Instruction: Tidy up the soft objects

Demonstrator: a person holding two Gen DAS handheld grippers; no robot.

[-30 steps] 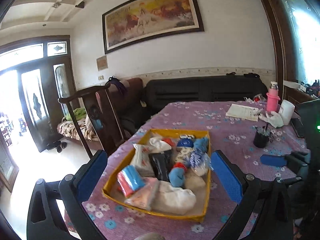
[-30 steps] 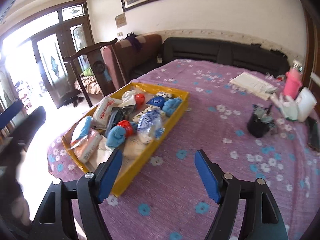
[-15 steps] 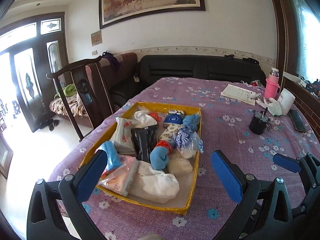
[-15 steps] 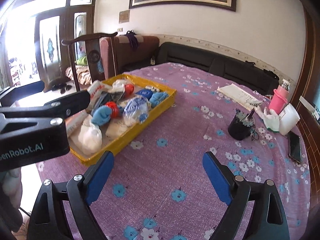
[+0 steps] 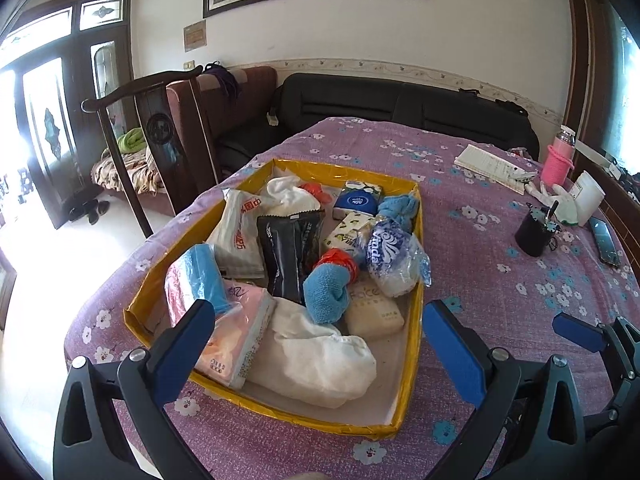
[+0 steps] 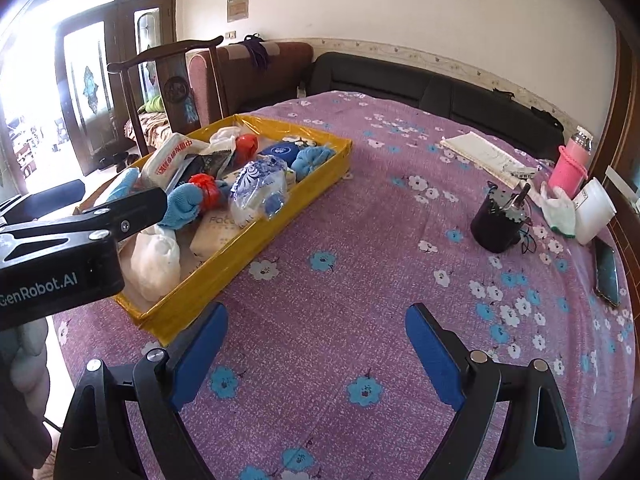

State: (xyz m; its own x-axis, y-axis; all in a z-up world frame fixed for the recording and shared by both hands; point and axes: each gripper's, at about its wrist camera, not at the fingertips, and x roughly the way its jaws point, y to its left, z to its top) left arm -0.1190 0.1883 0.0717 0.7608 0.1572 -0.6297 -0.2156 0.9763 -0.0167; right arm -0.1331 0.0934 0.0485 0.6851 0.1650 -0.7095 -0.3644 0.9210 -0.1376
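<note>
Grippers both spread wide, empty. Left gripper (image 5: pixel 316 344) hangs over near end of yellow tray (image 5: pixel 414 312), soft items piled inside, likely lining up a pick. Right gripper (image 6: pixel 316 356) over bare tablecloth (image 6: pixel 360 280), tray to its left.

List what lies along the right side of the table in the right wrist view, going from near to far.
Phone → black cup → white glove → pink bottle.

Soft items (image 5: pixel 320 292) in tray (image 5: pixel 412 360), table (image 5: pixel 500 300)
</note>
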